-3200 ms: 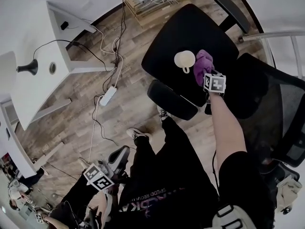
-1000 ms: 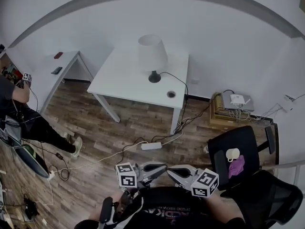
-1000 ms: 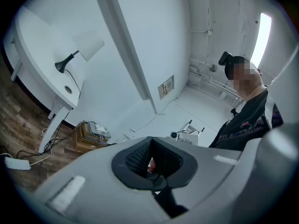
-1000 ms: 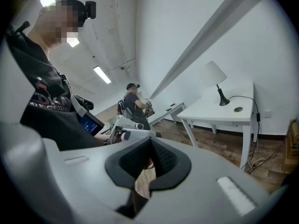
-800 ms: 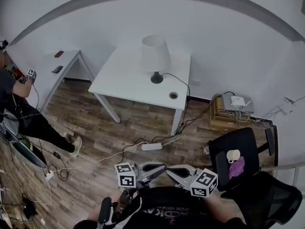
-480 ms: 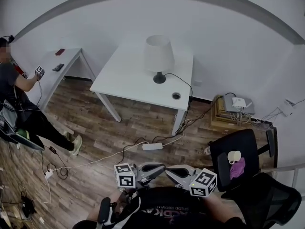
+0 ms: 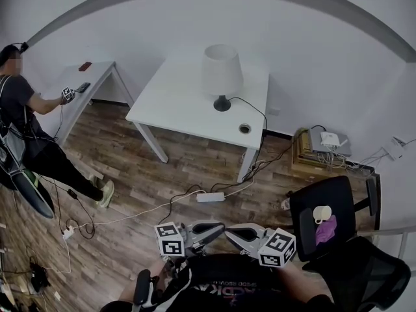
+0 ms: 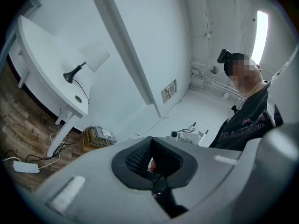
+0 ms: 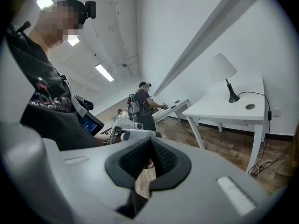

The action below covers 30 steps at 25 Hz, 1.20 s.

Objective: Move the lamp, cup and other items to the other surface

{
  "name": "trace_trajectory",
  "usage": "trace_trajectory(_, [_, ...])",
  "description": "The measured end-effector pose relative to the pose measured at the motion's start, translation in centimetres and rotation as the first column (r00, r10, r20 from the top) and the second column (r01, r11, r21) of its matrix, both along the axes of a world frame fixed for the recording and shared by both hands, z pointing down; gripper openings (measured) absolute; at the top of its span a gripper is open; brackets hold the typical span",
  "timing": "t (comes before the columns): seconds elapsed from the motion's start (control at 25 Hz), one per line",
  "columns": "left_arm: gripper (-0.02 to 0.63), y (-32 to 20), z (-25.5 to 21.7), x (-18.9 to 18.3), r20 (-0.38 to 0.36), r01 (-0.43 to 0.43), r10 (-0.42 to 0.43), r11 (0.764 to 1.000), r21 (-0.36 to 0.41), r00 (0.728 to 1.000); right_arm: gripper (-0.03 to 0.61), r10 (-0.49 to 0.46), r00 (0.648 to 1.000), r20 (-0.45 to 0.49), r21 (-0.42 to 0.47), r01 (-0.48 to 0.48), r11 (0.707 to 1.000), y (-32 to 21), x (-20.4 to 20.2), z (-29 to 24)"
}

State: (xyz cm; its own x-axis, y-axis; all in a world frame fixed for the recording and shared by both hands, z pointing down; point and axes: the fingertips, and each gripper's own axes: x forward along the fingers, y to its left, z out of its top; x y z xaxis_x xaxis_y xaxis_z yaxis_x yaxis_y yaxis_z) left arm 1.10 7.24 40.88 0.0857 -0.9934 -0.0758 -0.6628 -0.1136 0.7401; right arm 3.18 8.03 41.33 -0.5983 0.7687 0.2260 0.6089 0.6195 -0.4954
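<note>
The white-shaded lamp (image 7: pixel 222 77) stands on the white table (image 7: pixel 182 109) across the room; it also shows as the lamp (image 8: pixel 93 59) and the lamp (image 9: pixel 222 70) in the gripper views. A cream cup (image 7: pixel 322 213) and a purple cloth (image 7: pixel 325 229) lie on the black chair seat (image 7: pixel 338 194) at right. My left gripper (image 7: pixel 218 228) and right gripper (image 7: pixel 231 231) are held close to my body, tips pointing at each other, far from the table. Both the left gripper (image 8: pixel 150 141) and the right gripper (image 9: pixel 150 141) are shut and hold nothing.
Another person (image 7: pixel 26 129) stands at a second desk (image 7: pixel 91 77) on the left. A power strip (image 7: pixel 211 197) and cables lie on the wood floor between me and the table. A stack with a white box (image 7: pixel 323 143) sits by the wall.
Three seconds ago my right gripper was at the purple cloth on the chair; now the view faces the table and both grippers sit by my body. In the last second they barely moved.
</note>
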Motion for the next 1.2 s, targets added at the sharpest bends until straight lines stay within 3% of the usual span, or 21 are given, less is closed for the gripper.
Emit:
trace_trajectory(0.28, [0.001,0.5,0.1,0.0,0.001,0.018,-0.018,1.000,0.006,1.000,0.005,-0.018,1.000,0.004,0.009,0.018,1.000,0.5,0.1,0.1])
trace_trajectory(0.44, [0.002,1.3,0.5,-1.3,-0.002,0.076,-0.076,0.997,-0.007,0.997,0.005,-0.014,1.000,0.010,0.018,0.014,1.000,0.6,-0.2,-0.2])
trace_trajectory(0.64, [0.000,2.7,1.9,-2.6,0.002,0.142,-0.142,0.990,-0.018,0.990,0.005,0.044,0.999,-0.002,0.020,-0.044,0.999,-0.3,-0.9,-0.1])
trace_trajectory(0.88, [0.000,4.2,2.7,-3.1,0.027,0.177,-0.175,0.980,-0.089,0.984,0.005,0.114,0.993,-0.008,0.035,-0.114,0.993,-0.6,-2.0,-0.3])
trace_trajectory(1.2, [0.001,8.3,3.8,-4.3,0.038,0.218,-0.215,0.970,-0.108,0.976,0.005,0.225,0.974,0.006,0.036,-0.225,0.974,0.5,-4.1,-0.9])
